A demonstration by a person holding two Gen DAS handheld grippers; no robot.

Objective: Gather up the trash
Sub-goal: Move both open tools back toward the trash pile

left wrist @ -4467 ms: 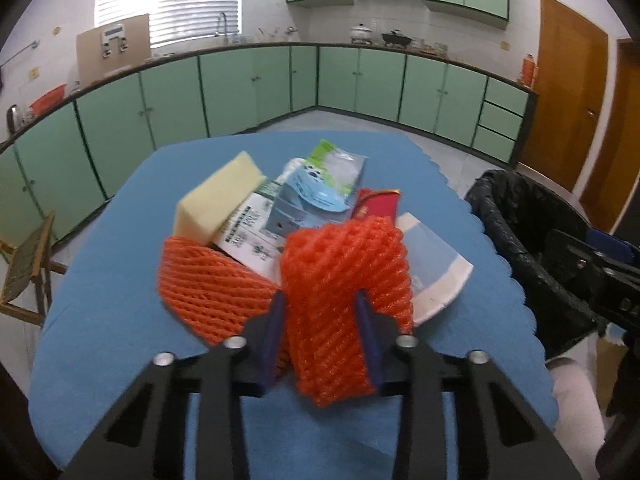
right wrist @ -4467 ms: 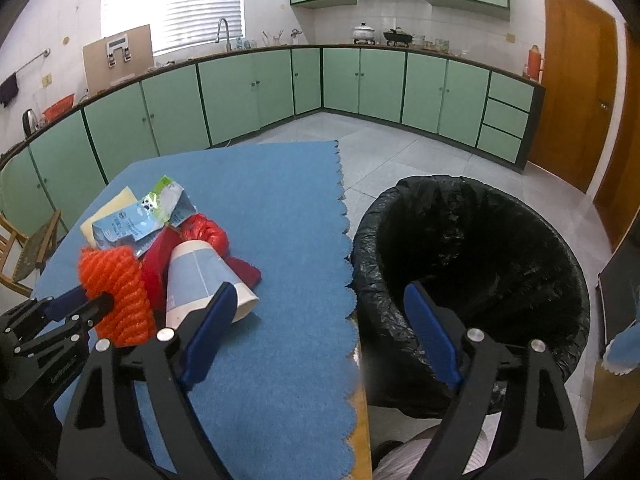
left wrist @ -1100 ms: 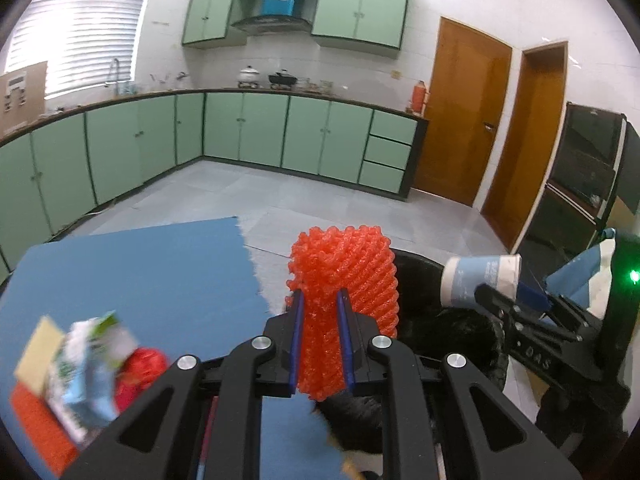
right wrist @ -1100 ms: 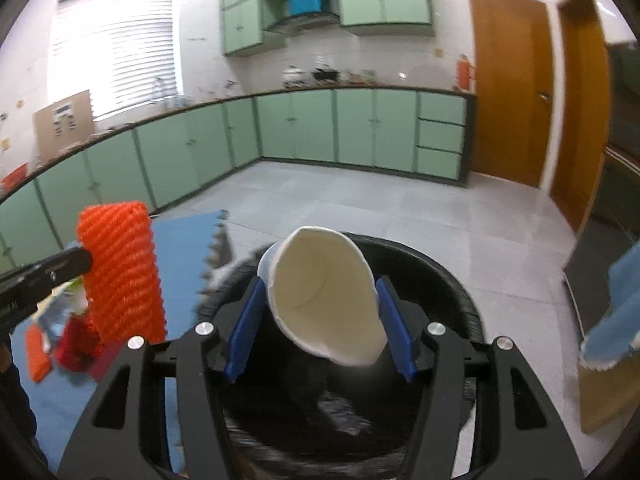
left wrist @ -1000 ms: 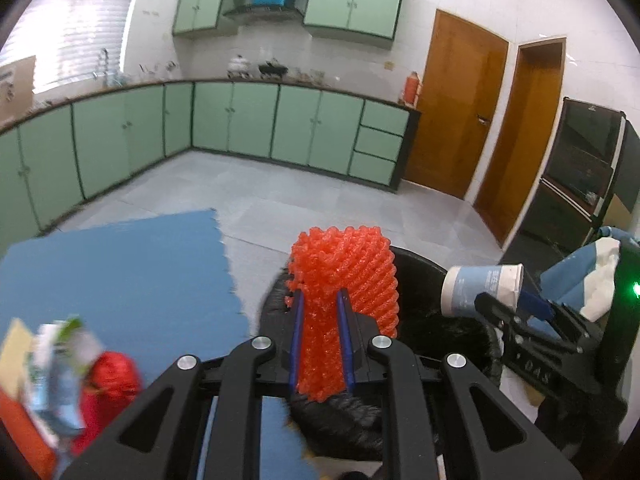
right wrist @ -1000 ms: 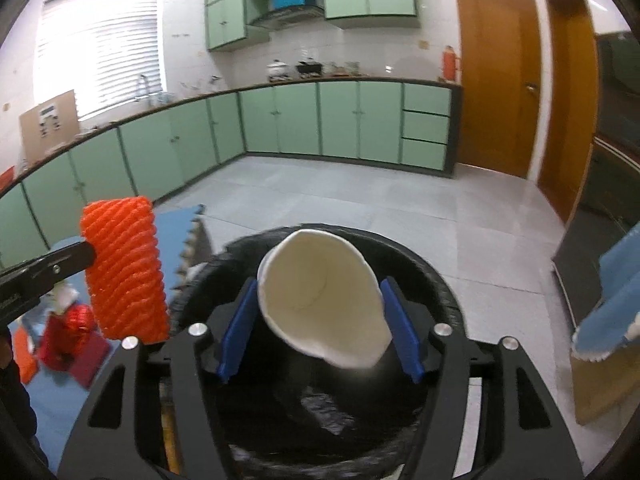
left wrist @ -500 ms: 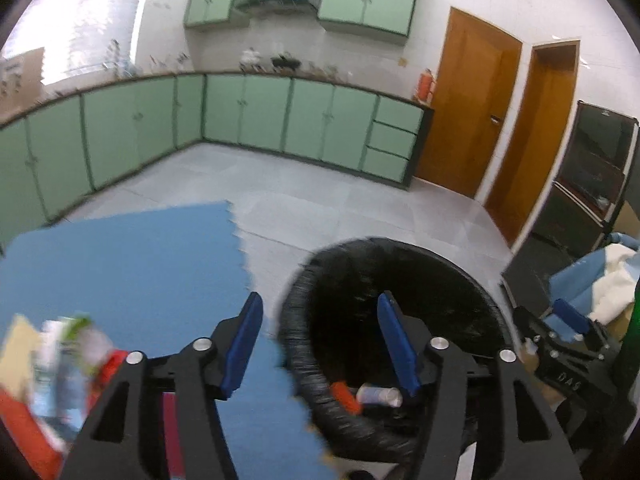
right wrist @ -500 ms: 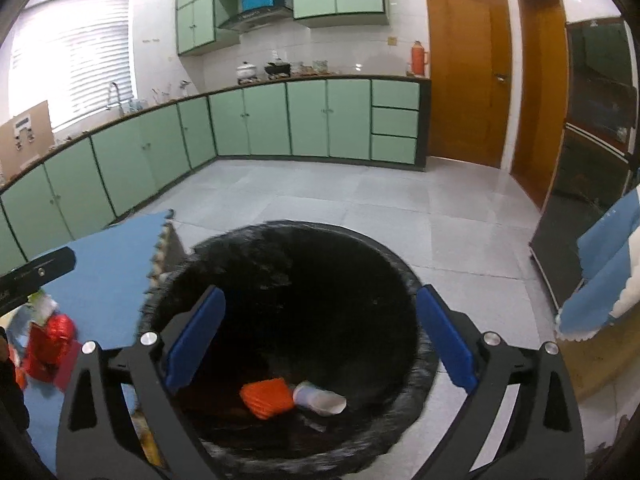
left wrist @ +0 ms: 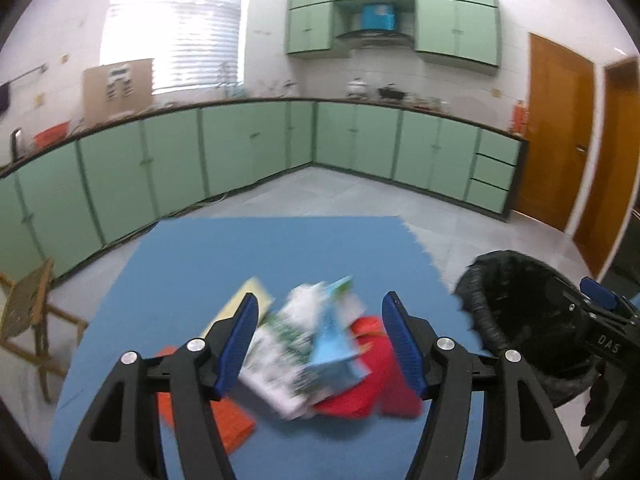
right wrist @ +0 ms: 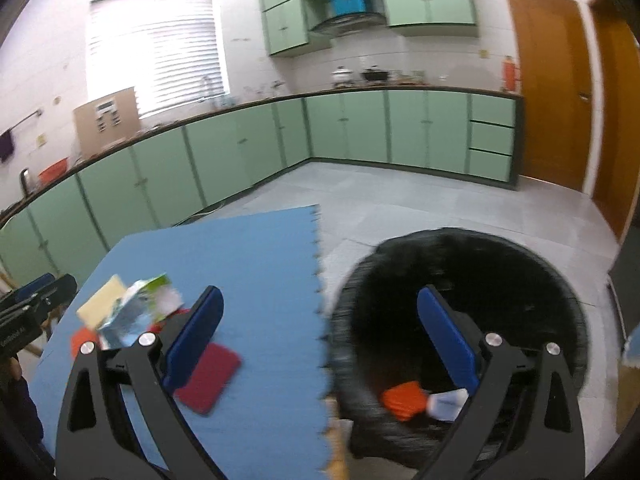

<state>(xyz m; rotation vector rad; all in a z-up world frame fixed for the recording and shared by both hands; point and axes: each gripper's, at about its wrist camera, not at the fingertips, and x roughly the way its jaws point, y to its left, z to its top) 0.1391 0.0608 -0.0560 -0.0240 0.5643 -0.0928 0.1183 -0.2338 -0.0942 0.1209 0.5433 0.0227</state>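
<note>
Both grippers hang empty, jaws spread wide. Seen from its own wrist camera, the left gripper [left wrist: 326,338] hovers above the trash pile, its blue pads framing the litter without touching it; the right gripper [right wrist: 318,338] straddles the seam between the table and the bin, its left finger over the mat and its right finger over the bin's mouth.

Largest in view is the blue table mat [left wrist: 240,256], with a scalloped right edge. Just beside that edge stands the black-lined trash bin [right wrist: 520,276], its rim near the table. At the bottom of the bin lie an orange foam net [right wrist: 402,398] and a paper cup [right wrist: 448,400], touching each other.

On the mat the remaining trash sits in one overlapping heap. A dark red packet [right wrist: 208,376] lies flat at the near side, partly hidden behind the right gripper's left finger. A white and green printed bag [left wrist: 280,360] and a light blue pouch [left wrist: 334,354] lie across the top of the pile — both blurred, so their print cannot be read. A pale yellow sponge-like block [right wrist: 102,300] lies at the far left of the heap, and another orange net [left wrist: 230,424] lies flat at the left, half under the left gripper's finger. A crumpled red wrapper [left wrist: 368,330] shows under the pouch.
</note>
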